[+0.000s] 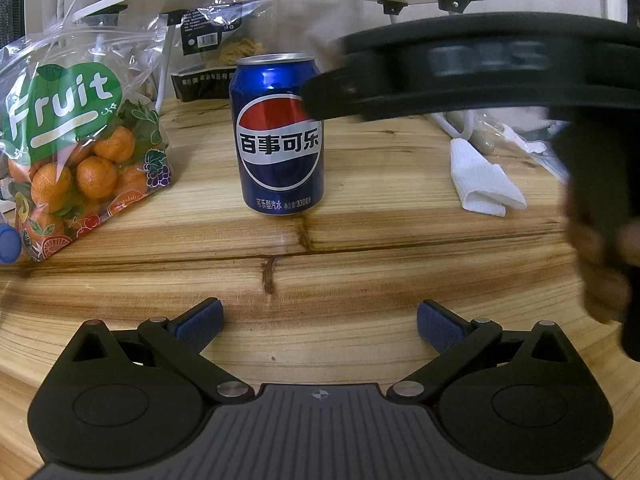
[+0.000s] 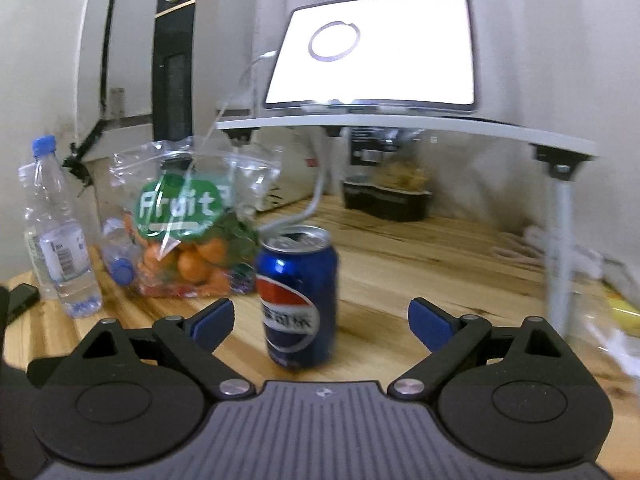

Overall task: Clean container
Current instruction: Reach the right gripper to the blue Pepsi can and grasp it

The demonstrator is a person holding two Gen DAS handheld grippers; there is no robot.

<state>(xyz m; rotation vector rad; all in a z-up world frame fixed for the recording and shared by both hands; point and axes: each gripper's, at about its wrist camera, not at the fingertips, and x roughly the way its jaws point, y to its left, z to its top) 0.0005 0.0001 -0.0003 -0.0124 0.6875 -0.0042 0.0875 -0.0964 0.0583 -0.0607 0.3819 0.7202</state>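
The can [image 1: 280,134] is being seen standing mid-frame on the table [image 1: 360,272]; the fruit bag [image 1: 76,152] is lying at frame left, the folded cloth [image 1: 482,182] at right.

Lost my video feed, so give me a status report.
Left gripper and right gripper open, empty. Pepsi can upright on table, untouched. Folded cloth nearby. Path clear.

A blue Pepsi can [image 1: 280,134] is standing upright on the wooden bench [image 1: 360,240], its red, white and blue logo facing the cameras. A folded white cloth [image 1: 482,180] is lying well apart from it.
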